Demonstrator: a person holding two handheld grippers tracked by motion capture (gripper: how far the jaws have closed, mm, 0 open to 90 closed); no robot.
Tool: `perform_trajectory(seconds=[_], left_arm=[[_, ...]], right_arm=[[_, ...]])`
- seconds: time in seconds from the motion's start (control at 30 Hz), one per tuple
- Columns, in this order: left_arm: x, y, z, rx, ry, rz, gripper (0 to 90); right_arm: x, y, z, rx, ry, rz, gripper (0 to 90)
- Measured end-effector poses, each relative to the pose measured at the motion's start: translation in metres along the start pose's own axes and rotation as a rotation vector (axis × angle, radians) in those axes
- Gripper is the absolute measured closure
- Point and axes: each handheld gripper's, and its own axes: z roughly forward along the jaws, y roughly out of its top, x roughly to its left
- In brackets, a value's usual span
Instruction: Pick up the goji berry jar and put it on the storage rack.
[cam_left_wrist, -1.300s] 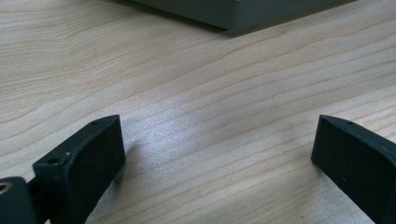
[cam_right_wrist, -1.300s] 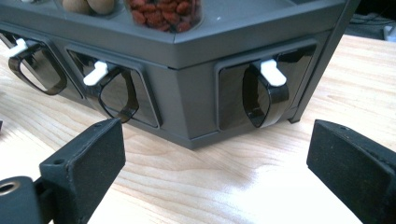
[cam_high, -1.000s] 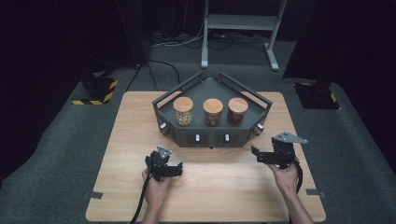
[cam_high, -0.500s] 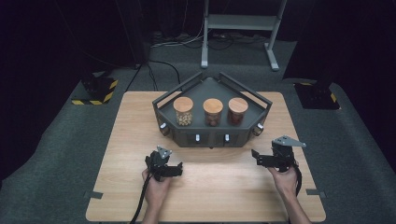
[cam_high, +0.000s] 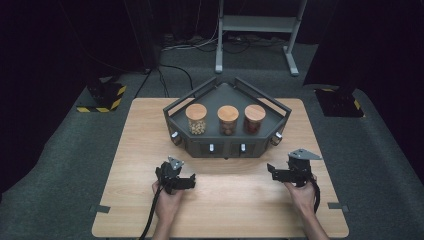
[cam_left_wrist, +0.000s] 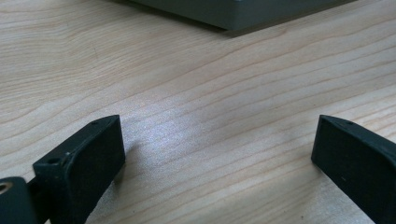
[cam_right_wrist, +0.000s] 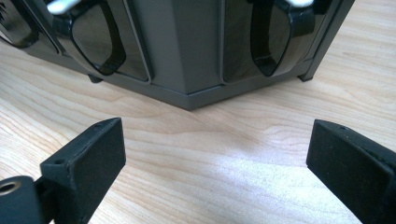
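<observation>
A dark grey angular rack (cam_high: 227, 142) stands at the back middle of the wooden table (cam_high: 140, 150). On top of it are three wooden-lidded jars: a pale-filled left jar (cam_high: 196, 119), a brown-filled middle jar (cam_high: 228, 120) and a dark reddish right jar (cam_high: 254, 119). My left gripper (cam_high: 177, 180) rests low over the table in front of the rack's left side, open (cam_left_wrist: 215, 135), with bare wood between its jaws. My right gripper (cam_high: 285, 175) sits off the rack's right front corner, open (cam_right_wrist: 215, 140), facing the rack's base (cam_right_wrist: 187, 60) and its glossy black front panels (cam_right_wrist: 100, 42).
Small pale knobs (cam_high: 211, 148) line the rack's front face. Bare tabletop (cam_high: 235, 200) lies between the two hands. On the floor beyond the table are a black-and-yellow striped base (cam_high: 102, 97) at the left, a metal stand (cam_high: 255, 30) and cables (cam_high: 170, 75).
My right gripper has come a little lower and nearer to the table's front edge. The left gripper and the jars have not moved.
</observation>
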Motion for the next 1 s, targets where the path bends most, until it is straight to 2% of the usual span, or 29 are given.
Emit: perform_trajectory(seconds=[0.5,0.73,1.0], left_arm=[[0.000,0.000,0.000,0.000,0.001,0.000,2.7],[0.000,0.000,0.000,0.000,0.000,0.000,2.6],[0.000,0.000,0.000,0.000,0.000,0.000,2.6]], right_arm=[[0.013,-0.004,0.011,0.033,-0.021,-0.043,4.6],[0.022,-0.003,0.019,0.061,-0.025,-0.077,4.7],[0.028,-0.003,0.030,0.103,-0.026,-0.090,4.9]])
